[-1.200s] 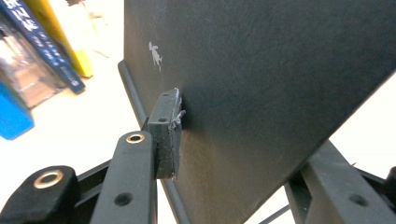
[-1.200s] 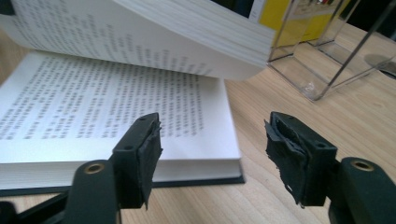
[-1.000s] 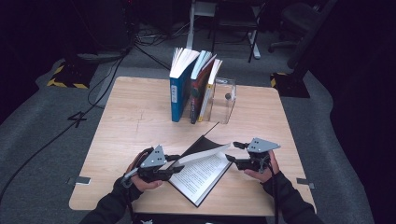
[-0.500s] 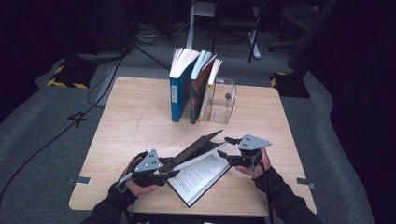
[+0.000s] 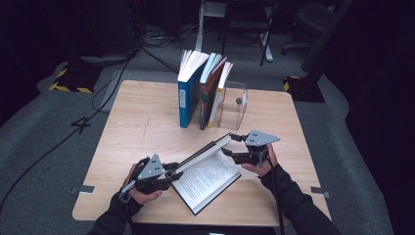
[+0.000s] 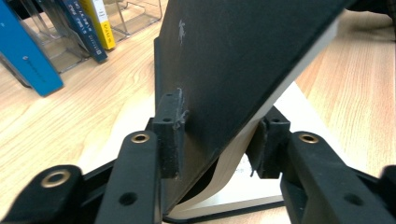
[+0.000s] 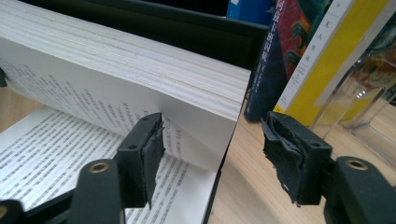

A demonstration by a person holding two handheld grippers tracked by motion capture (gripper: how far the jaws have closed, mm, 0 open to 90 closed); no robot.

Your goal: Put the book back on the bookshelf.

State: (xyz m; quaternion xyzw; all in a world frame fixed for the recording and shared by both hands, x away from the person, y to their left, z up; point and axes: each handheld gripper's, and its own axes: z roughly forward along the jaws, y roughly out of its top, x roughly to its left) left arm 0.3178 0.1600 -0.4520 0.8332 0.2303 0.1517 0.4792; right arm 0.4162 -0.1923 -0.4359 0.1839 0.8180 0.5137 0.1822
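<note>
On the desk point(image 5: 147, 122), near the row of standing books point(image 5: 205, 90), lies our open book point(image 5: 210, 178). We pinch its raised black cover and page block with the left hand-held gripper point(image 5: 166, 177), jaws just closing — the right hand-held gripper point(image 5: 229, 147) stays spread around the block's far corner, gripping nothing.

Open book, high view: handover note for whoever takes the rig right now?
Left tool: jaws have just been closing around the raised left half of the open book, black cover on one side, pages on the other; looks gripped.
Right tool: open, jaws have just been widening; they straddle the raised half's far corner without pinching it.
Book lies near the front edge of the table, right half flat, left half lifted partway over.
Standing books lean on a clear bookend behind it.
Done: cover lifted. Left: probably fold it shut, then shelve it.
</note>
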